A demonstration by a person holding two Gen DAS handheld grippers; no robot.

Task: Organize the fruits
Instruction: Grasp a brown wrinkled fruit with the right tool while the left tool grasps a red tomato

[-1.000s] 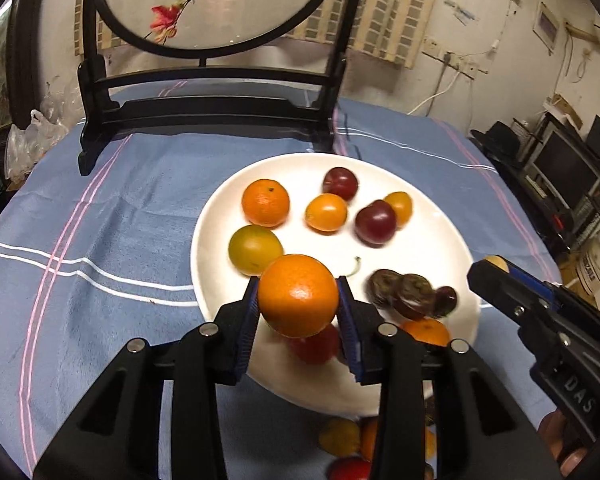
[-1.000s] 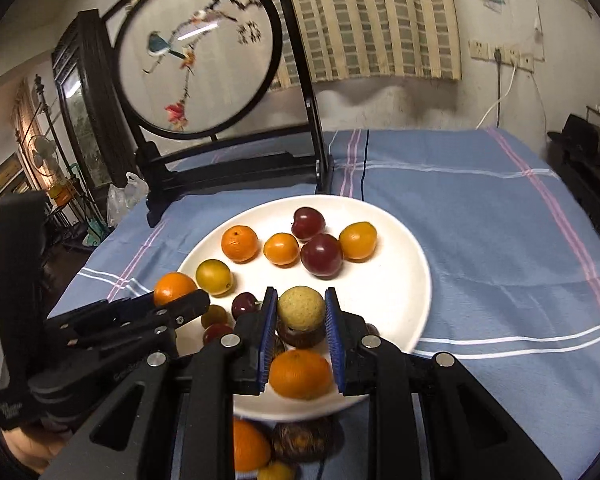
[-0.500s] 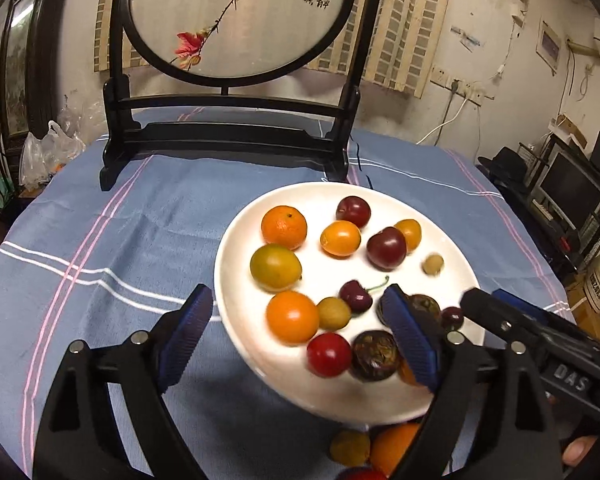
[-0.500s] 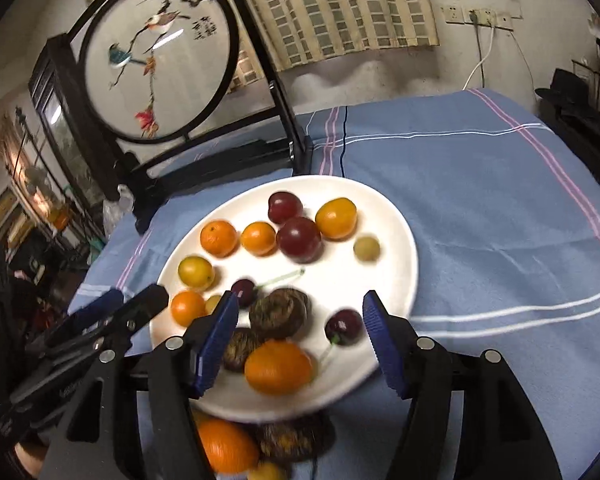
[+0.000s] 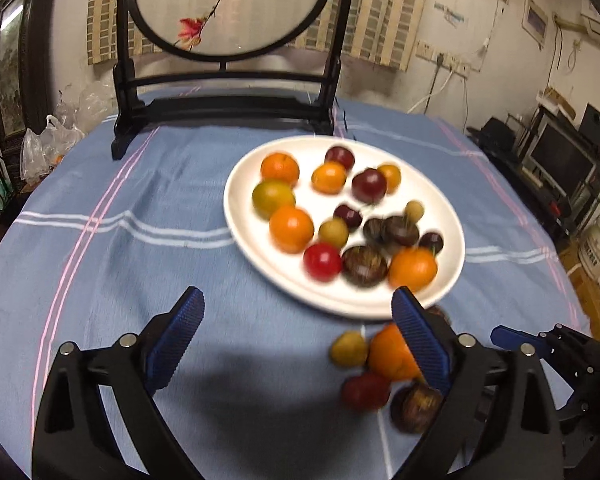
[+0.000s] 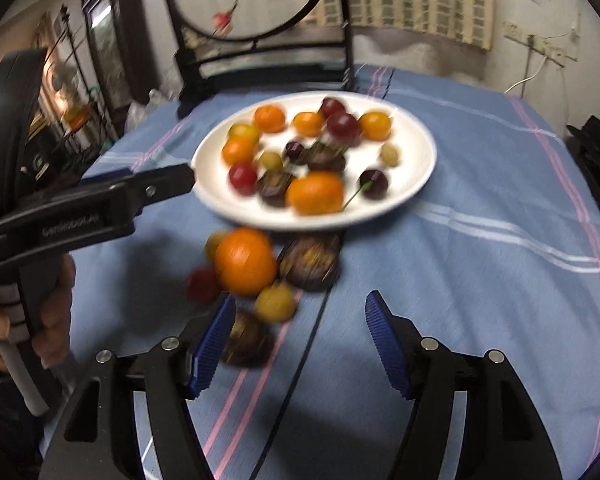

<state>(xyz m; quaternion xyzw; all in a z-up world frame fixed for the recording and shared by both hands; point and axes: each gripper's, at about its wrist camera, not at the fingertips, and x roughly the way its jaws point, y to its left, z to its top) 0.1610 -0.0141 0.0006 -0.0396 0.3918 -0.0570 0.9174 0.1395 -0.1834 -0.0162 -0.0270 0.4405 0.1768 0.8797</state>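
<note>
Both tools (image 5: 296,336) (image 6: 300,340) gape empty beside the fruit plate (image 5: 252,240).

A plate (image 5: 451,236) of fruit sits on the tablecloth (image 5: 148,208), loose fruit (image 6: 244,266) just before it (screen stand (image 5: 228,100) behind).

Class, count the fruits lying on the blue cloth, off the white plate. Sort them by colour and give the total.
Orange fruit: 1
Yellow fruit: 2
Red fruit: 1
Dark brown fruit: 2
Total: 6
</note>
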